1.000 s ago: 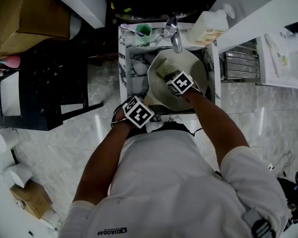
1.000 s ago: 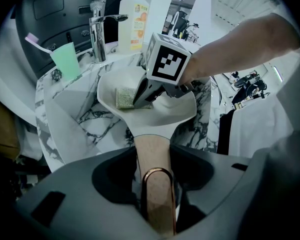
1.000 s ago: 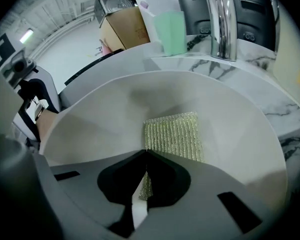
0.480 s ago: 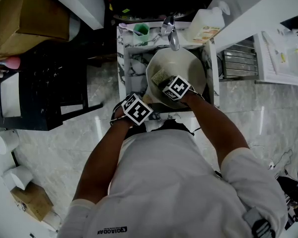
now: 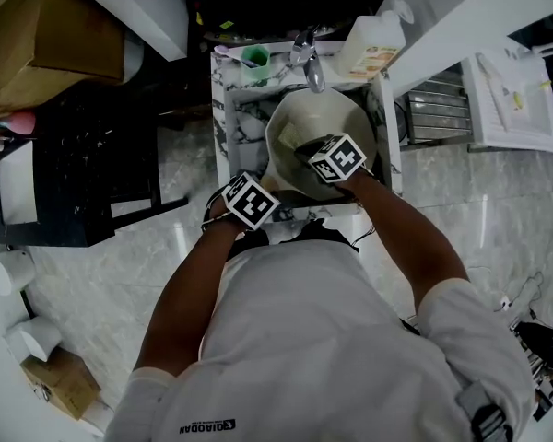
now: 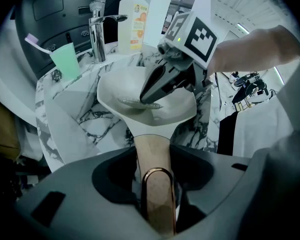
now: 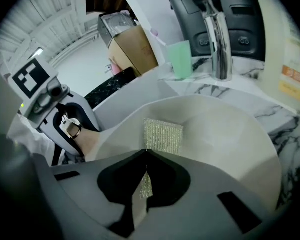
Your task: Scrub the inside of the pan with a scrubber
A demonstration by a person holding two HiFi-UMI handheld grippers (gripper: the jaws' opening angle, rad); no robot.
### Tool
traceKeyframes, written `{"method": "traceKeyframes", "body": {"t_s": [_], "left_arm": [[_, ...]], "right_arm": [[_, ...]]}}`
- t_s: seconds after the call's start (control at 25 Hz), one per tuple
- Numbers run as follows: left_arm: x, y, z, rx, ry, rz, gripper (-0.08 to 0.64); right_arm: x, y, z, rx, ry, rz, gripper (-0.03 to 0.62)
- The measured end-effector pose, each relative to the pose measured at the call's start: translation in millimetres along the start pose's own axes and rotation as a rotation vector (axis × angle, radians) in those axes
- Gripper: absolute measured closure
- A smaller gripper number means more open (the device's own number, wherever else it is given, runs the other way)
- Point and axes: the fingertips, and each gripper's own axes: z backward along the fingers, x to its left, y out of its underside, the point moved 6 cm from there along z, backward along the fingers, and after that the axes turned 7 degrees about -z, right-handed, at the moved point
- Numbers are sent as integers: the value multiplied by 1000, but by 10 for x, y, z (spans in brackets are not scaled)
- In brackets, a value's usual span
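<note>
Pan: cream-coloured round pan [image 5: 348, 118], seemingly tilted in the white marble-veined sink [image 6: 65, 126], bowl at the far side under the chrome tap [image 6: 96, 29], handle pointing near.
Handle: tan wooden pan handle [image 6: 151, 151], with a copper-coloured loop [image 6: 159, 194] at its near end.
Left gripper: left gripper [image 6: 155, 176] clamped tight on the handle, bracing the pan from the near side.
Scrubber: flat silvery-green mesh scrubber [image 7: 162, 136], lying against the pan's inner wall on the near-left side, below the rim.
Right gripper: right gripper [image 7: 144, 159] pinched closed on the scrubber's near edge, reaching down into the bowl from the right.
Step in hand: judged to be mid-scrub, working the inside wall.
Doing it well: press the pad flat, not on its edge; sweep in overlapping arcs round the wall and down to the base; brace the handle with the left to stop rocking or spinning against the sink.
Grip caution: only a narrow strip of mesh between the jaws, so liable to slip out under a hard push; safer with moderate pressure and short strokes.
Clearance: tap spout close above the far rim; best to stay low in the bowl when reaching far.
Nearby: mint-green cup [image 6: 65, 59] far left on the ledge, clear soap bottle [image 6: 131, 19] with an orange label right of the tap, both well apart from the work.
</note>
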Motion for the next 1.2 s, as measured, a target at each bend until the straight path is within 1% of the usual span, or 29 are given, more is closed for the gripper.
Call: {"method": "traceKeyframes", "body": {"t_s": [0.12, 0.24, 0.36, 0.52, 0.68, 0.88, 1.08, 1.2], "left_arm": [[-2, -2, -1, 0, 2, -1, 347], [-4, -4, 2, 1, 3, -1, 347], [-6, -6, 13, -1, 3, -1, 347], [-3, -11, 13, 0, 3, -2, 347], [-5, -7, 15, 2, 4, 2, 347], [-7, -17, 13, 3, 4, 1, 347], [-8, -16, 12, 2, 1, 1, 347], [-15, -13, 7, 3, 1, 1, 347]], "right_arm": [[-45, -68, 224, -17, 41, 35, 548], [-161, -94, 417, 0, 120, 99, 548], [-309, -86, 592, 21, 194, 118, 548], [-511, -9, 734, 93, 298, 154, 548], [-712, 154, 686, 182, 375, 120, 548], [-762, 263, 444, 234, 377, 97, 548], [-770, 318, 265, 283, 371, 139, 548], [-865, 451, 255, 332, 398, 120, 548]]}}
